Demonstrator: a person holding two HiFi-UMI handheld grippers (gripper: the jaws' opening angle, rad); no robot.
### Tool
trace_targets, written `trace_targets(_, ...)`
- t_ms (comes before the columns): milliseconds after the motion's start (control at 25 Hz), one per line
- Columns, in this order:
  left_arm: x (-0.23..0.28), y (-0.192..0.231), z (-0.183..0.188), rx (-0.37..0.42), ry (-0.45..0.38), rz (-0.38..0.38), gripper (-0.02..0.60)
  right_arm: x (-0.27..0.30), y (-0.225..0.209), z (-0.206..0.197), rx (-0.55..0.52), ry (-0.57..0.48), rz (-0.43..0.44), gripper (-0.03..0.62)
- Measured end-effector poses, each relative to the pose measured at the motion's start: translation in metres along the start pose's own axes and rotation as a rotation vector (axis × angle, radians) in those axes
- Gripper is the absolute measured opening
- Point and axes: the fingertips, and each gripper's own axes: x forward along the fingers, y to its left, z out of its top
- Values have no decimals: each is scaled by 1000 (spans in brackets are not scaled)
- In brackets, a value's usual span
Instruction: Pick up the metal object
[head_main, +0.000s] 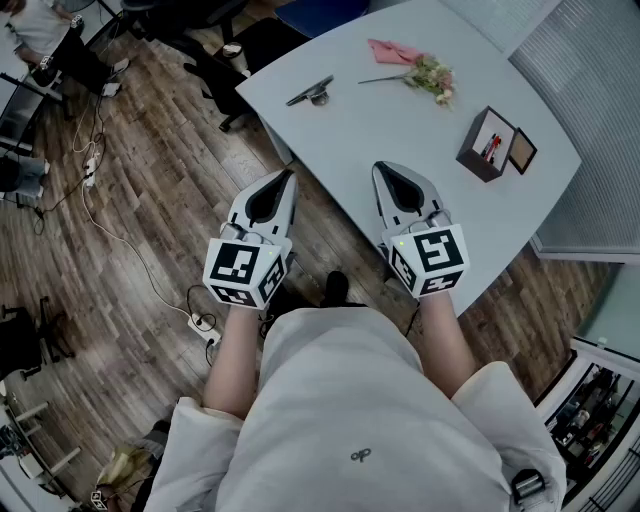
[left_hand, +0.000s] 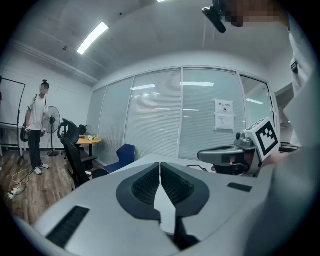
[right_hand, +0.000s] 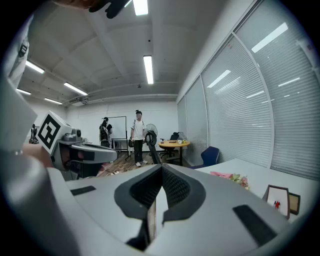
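The metal object (head_main: 310, 92), a dark slim piece with a round base, lies near the far left edge of the pale grey table (head_main: 360, 140). My left gripper (head_main: 290, 175) hangs shut and empty just off the table's near left edge, well short of the object. My right gripper (head_main: 380, 168) is over the table's near part, also shut with nothing between its fingers. Closed empty jaws fill the left gripper view (left_hand: 160, 165) and the right gripper view (right_hand: 161, 167). Neither gripper view shows the metal object.
A pink cloth with a flower sprig (head_main: 425, 72) lies at the table's far side. A dark box (head_main: 495, 145) with pens and a small frame stands at the right. Black office chairs (head_main: 230, 50) stand beyond the table. Cables and a power strip (head_main: 200, 322) lie on the wooden floor. People (right_hand: 137, 135) stand far off.
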Motion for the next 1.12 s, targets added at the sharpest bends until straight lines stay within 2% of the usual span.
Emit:
trace_targets(640, -20, -11, -2, 18, 5, 25, 20, -22, 9, 3, -14, -26, 5, 3)
trace_targets(1120, -32, 2, -8, 24, 19, 68, 20, -19, 16, -6, -7, 4, 32, 5)
